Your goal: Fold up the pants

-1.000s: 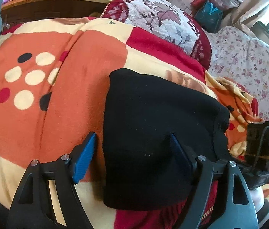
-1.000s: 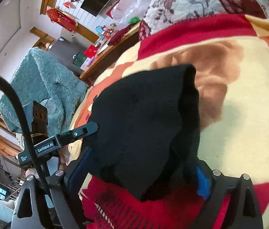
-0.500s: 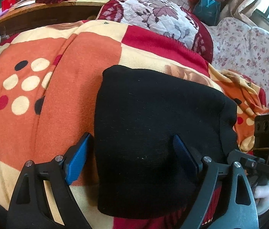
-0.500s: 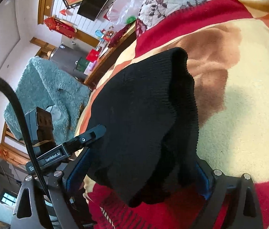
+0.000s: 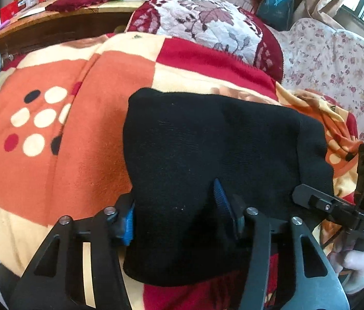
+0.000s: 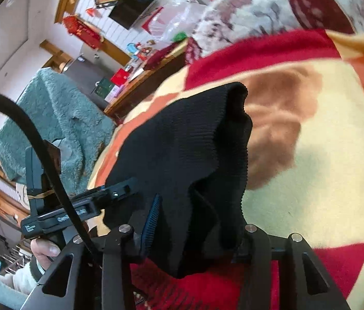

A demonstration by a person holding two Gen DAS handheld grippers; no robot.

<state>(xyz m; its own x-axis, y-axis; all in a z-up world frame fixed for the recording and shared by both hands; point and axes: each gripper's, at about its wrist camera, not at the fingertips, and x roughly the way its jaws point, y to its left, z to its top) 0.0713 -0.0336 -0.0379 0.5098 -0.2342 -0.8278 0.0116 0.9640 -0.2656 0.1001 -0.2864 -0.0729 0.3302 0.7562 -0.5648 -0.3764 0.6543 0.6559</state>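
Observation:
The black knit pants (image 5: 207, 155) lie folded in a thick block on the orange, cream and red blanket (image 5: 53, 155). My left gripper (image 5: 174, 214) has closed in on the near left edge of the block, its blue pads pressing the fabric. My right gripper (image 6: 195, 222) grips the near right edge, with the ribbed cloth (image 6: 195, 149) bunched between its fingers. Each gripper shows in the other's view, the right one (image 5: 337, 209) and the left one (image 6: 84, 206).
A floral quilted cushion (image 5: 207, 25) lies at the head of the bed. A wooden shelf (image 5: 53, 18) with clutter stands behind it. A flowered cover (image 5: 337, 64) is to the right. A teal fluffy blanket (image 6: 53, 124) hangs to the left.
Both grippers have closed from wide open onto the near edge of the folded pants. The cloth now bunches up between the fingers.

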